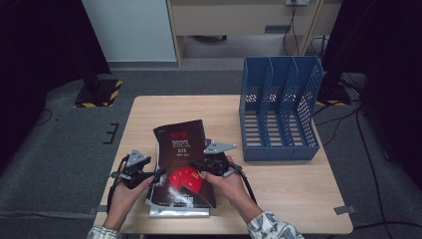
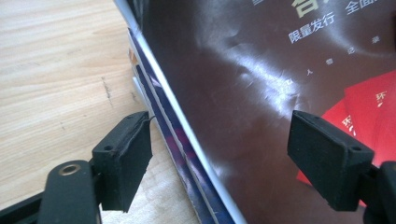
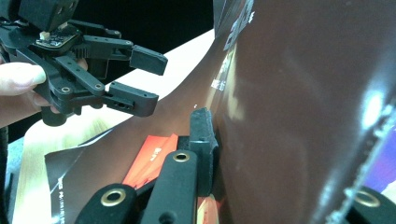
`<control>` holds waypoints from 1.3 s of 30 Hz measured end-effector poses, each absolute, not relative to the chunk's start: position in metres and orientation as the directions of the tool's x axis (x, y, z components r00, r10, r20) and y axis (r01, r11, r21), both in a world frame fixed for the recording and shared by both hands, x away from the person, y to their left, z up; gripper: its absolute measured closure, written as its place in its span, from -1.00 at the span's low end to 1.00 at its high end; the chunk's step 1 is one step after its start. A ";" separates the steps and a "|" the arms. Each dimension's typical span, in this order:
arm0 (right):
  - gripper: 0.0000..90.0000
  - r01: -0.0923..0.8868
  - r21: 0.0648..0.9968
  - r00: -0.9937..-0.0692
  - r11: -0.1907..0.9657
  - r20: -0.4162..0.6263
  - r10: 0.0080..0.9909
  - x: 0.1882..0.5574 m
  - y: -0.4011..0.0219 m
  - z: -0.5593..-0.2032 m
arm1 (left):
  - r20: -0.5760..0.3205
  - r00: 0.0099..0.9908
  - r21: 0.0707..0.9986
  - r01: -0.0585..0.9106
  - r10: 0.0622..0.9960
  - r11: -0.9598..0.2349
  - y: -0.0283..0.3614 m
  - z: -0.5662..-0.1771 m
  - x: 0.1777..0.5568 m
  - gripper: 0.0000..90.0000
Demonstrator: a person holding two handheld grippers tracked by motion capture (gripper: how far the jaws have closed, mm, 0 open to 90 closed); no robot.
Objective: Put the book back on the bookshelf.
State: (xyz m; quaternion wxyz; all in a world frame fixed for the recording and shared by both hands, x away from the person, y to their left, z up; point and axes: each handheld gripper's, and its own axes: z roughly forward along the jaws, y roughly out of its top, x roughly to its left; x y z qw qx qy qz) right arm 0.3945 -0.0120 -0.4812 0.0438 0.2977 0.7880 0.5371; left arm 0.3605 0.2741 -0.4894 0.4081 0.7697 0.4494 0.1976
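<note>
While the right gripper (image 1: 195,164) pinches the right edge of the dark magazine (image 1: 181,149) and lifts its cover off the stack near the wooden table's (image 1: 278,199) front edge, the left gripper (image 1: 158,172) waits open-jawed at the left edge, holding nothing. Next, probably, the left clamps that edge so both can carry the magazine to the blue file rack (image 1: 278,107), far right. Grey carpet surrounds the table.

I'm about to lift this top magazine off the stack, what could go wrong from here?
1. Only the right gripper pinches the dark magazine, by its cover; the glossy sheet may bend, crease or slip.
2. The left gripper is open astride the stack's edge; closing could catch the magazines underneath and drag them along.
</note>
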 end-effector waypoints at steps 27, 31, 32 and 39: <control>0.88 0.318 0.923 -0.834 0.218 0.162 0.528 0.405 -0.024 -0.460 | -0.074 0.569 0.830 0.491 0.819 -0.266 0.270 -0.481 0.381 -0.84; 0.88 0.303 0.927 -0.838 0.221 0.149 0.525 0.408 -0.024 -0.458 | -0.070 0.582 0.841 0.472 0.810 -0.266 0.269 -0.476 0.390 -0.85; 0.88 0.303 0.927 -0.838 0.221 0.149 0.525 0.408 -0.024 -0.458 | -0.070 0.582 0.841 0.472 0.810 -0.266 0.269 -0.476 0.390 -0.85; 0.89 0.276 0.939 -0.838 0.204 0.131 0.529 0.414 -0.020 -0.449 | -0.072 0.598 0.848 0.458 0.799 -0.266 0.271 -0.476 0.390 -0.85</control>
